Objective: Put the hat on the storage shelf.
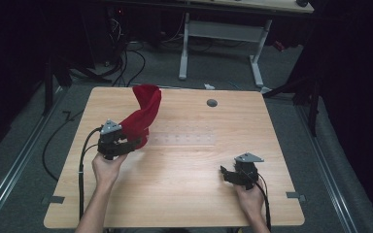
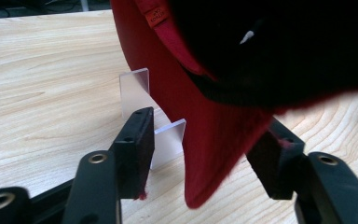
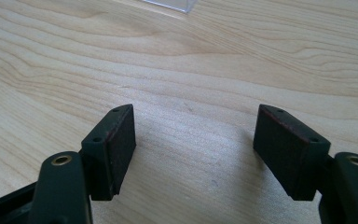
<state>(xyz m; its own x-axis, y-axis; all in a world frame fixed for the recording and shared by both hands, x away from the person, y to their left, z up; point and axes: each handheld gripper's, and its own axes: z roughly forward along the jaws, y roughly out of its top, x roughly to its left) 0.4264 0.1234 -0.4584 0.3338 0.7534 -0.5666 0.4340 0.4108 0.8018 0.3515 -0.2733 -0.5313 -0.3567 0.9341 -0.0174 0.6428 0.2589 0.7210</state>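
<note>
Table: pale wood-grain top, smooth, low sheen. Cap: red cloth, matt, dark lining inside, small orange tab at the far edge. Strip on the table: clear plastic, frosted look, possibly acrylic. Left gripper and right gripper: matt black plastic with brass-coloured inserts; pads look rubbery.

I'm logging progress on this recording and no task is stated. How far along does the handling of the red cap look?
Done: the red fabric cap is lifted off the light wooden table, hanging up beside the left gripper. In hand: its jaws stand apart with the cap's brim between them, so the grip looks loose. Left: the right gripper rests open and empty; where the cap goes is unclear.
</note>
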